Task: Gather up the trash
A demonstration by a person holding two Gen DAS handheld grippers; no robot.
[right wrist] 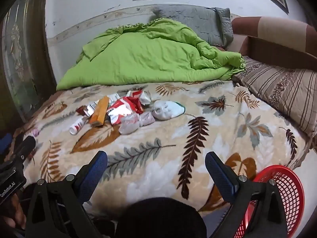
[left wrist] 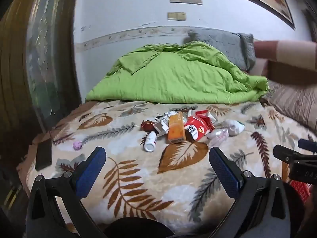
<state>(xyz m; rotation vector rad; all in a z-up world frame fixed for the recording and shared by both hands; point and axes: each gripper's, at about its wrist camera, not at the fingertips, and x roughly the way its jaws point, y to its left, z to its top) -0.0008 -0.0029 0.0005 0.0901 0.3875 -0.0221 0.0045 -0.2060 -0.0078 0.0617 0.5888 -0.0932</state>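
Note:
A pile of trash lies mid-bed on the leaf-patterned blanket (left wrist: 138, 178): an orange box (left wrist: 176, 128), a red and white wrapper (left wrist: 198, 128), a small white bottle (left wrist: 150, 141), clear plastic bags (left wrist: 218, 134), a crumpled white bag (left wrist: 234, 127) and a small pink ball (left wrist: 77, 145). In the right wrist view the same orange box (right wrist: 100, 114), wrapper (right wrist: 122, 109), bottle (right wrist: 78, 126) and white bag (right wrist: 168, 110) appear. My left gripper (left wrist: 157, 156) hangs open, short of the pile. My right gripper (right wrist: 156, 162) is open too, over bare blanket, with nothing between its fingers.
A red mesh basket (right wrist: 285, 196) stands at the bed's near right edge. A green duvet (left wrist: 174, 73) is heaped at the back, with grey pillows (right wrist: 198, 19) behind and a striped pillow (right wrist: 281, 91) right. A dark phone (left wrist: 43, 154) lies at the left edge.

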